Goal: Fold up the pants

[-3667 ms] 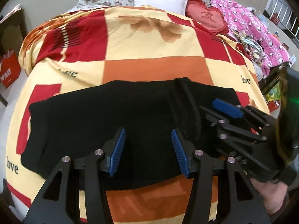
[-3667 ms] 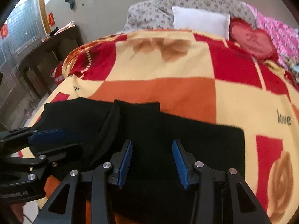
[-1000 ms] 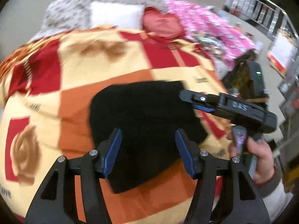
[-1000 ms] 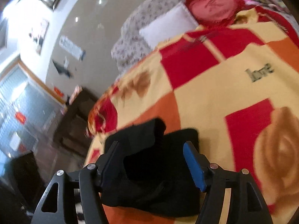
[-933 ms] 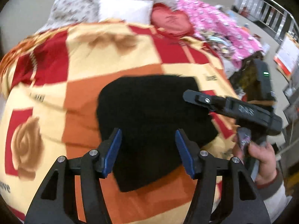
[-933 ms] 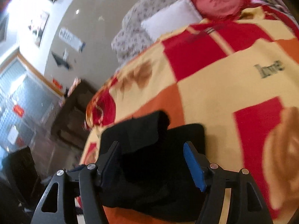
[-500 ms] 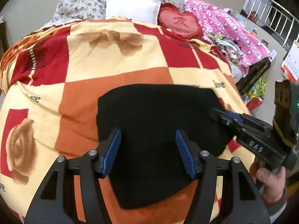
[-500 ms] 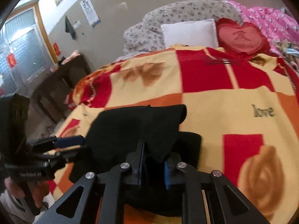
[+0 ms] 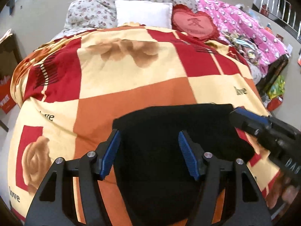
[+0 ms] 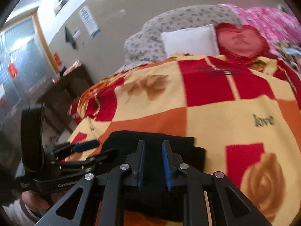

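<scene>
While both claws (image 9: 148, 154) (image 10: 153, 166) gape empty, the black pants (image 9: 169, 131) lie folded into a compact rectangle.

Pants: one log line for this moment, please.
pants: folded, flat on blanket | left claw: open above pants | right claw: narrow gap, nothing visibly gripped

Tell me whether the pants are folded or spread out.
Folded. The pants lie as a compact black block on the blanket, and the right wrist view shows one layer's edge stepped over another.
</scene>
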Demonstrator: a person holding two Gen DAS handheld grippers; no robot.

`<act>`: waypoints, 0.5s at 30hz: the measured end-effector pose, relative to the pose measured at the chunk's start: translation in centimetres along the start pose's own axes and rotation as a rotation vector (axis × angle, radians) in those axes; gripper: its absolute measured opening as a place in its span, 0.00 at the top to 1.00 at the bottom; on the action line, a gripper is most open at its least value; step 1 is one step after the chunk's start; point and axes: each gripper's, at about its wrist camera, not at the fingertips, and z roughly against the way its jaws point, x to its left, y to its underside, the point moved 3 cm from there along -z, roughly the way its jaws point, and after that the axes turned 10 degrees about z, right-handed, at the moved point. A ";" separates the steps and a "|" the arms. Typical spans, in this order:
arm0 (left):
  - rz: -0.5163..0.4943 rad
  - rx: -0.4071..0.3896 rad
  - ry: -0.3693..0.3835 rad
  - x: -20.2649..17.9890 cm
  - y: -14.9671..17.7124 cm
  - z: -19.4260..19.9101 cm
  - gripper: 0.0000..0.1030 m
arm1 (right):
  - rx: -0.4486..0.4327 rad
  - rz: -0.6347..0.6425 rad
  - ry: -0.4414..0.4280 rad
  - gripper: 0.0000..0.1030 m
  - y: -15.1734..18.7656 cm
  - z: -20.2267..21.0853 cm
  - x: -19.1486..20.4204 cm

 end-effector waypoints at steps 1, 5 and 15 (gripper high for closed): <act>0.001 0.006 -0.010 0.1 0.0 -0.4 0.38 | 0.019 0.004 0.008 0.83 0.0 -0.9 0.0; -0.003 0.015 -0.025 0.2 -0.1 -1.9 0.33 | 0.107 -0.008 0.072 0.83 0.6 -4.5 -1.1; 0.051 0.043 -0.003 0.8 -0.8 -3.3 0.23 | 0.141 -0.047 0.019 0.83 0.2 -5.3 -2.5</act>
